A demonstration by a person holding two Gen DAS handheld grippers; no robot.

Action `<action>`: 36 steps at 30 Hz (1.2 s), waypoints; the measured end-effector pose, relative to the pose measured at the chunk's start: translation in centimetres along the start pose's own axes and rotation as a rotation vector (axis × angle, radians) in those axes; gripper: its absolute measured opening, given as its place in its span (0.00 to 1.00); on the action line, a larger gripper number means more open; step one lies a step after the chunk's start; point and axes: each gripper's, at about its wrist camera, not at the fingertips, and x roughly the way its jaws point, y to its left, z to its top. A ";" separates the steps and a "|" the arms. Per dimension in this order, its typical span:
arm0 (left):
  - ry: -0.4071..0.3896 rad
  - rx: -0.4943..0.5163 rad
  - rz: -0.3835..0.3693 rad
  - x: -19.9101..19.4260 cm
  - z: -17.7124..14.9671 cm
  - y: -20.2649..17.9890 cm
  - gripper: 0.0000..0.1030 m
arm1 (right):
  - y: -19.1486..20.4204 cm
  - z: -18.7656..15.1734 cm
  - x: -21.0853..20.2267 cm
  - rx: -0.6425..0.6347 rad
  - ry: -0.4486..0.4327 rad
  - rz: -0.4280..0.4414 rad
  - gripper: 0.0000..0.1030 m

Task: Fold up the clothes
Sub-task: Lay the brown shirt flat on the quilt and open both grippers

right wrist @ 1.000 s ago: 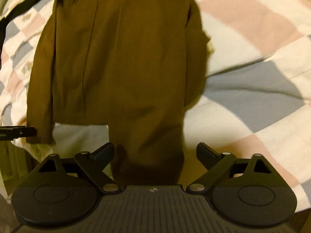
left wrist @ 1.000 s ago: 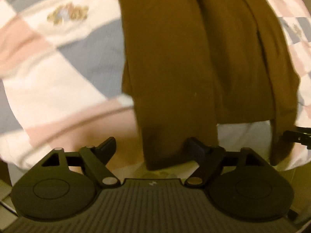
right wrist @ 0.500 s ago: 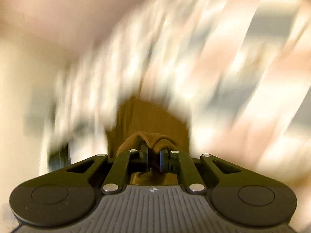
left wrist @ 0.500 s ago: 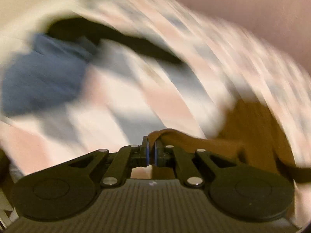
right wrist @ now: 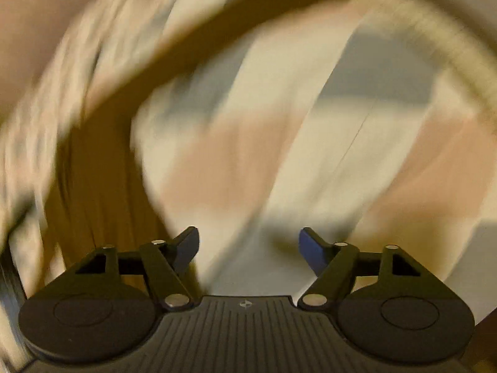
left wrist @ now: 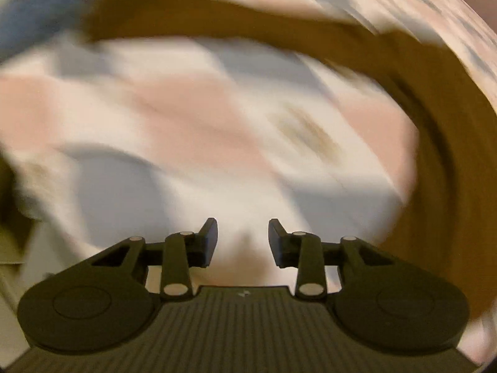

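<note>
Both claws, clamped on the brown garment (left wrist: 435, 130) half a second ago, now gape empty: left claw (left wrist: 243, 239), right claw (right wrist: 248, 245). It lies on the checked bed (left wrist: 192, 143), between them. Blurred; likely between folds, regrasp next.

Two matching black handheld grippers

The left gripper (left wrist: 243, 238) and right gripper (right wrist: 248, 247) each have a ribbed dark body with a small pale logo at its front edge, round discs on both sides, angular linkage arms with triangular cut-outs, silver pivot pins, and flat finger pads that look bluish on the right one.
</note>
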 end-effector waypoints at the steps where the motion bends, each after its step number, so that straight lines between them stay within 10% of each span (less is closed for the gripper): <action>1: 0.007 0.053 -0.033 0.5 -1.1 -2.0 0.30 | 0.4 -0.8 0.8 -0.034 0.022 0.011 0.67; 9: -0.057 0.298 -0.109 3.0 -1.5 -8.1 0.57 | 3.9 -7.6 7.5 -0.309 0.202 0.098 0.66; 11: -0.041 0.338 -0.097 4.3 -1.3 -8.7 0.51 | 4.6 -8.1 9.2 -0.319 0.225 0.120 0.66; 12: -0.024 0.345 -0.112 4.8 -1.1 -8.8 0.33 | 4.9 -8.3 10.0 -0.318 0.234 0.131 0.67; 13: -0.010 0.353 -0.130 5.2 -1.1 -9.1 0.20 | 5.3 -8.4 10.8 -0.317 0.243 0.142 0.57; 15: -0.004 0.380 -0.155 4.5 -1.3 -10.1 0.05 | 6.1 -8.6 11.7 -0.299 0.277 0.141 0.01; 18: -0.039 0.402 -0.208 0.4 -1.0 -10.6 0.05 | 7.2 -7.4 10.0 -0.186 0.329 0.117 0.03; 25: -0.101 0.105 -0.327 -10.5 1.2 -2.9 0.05 | 8.1 -1.2 -0.3 0.090 0.405 0.225 0.01; 27: -0.089 0.090 -0.255 -9.7 1.5 -2.3 0.04 | 8.8 -0.6 0.4 0.099 0.432 0.190 0.08; 29: -0.043 0.170 -0.094 -6.4 1.0 -3.0 0.06 | 9.6 -1.0 2.5 0.006 0.437 0.071 0.45; 33: 0.147 0.292 0.169 1.9 -2.3 -3.5 0.10 | 8.1 -5.4 6.7 -0.264 0.388 -0.219 0.45; 36: 0.111 0.279 0.127 1.9 -4.4 -3.3 0.11 | 6.4 -8.7 6.3 -0.381 0.350 -0.167 0.45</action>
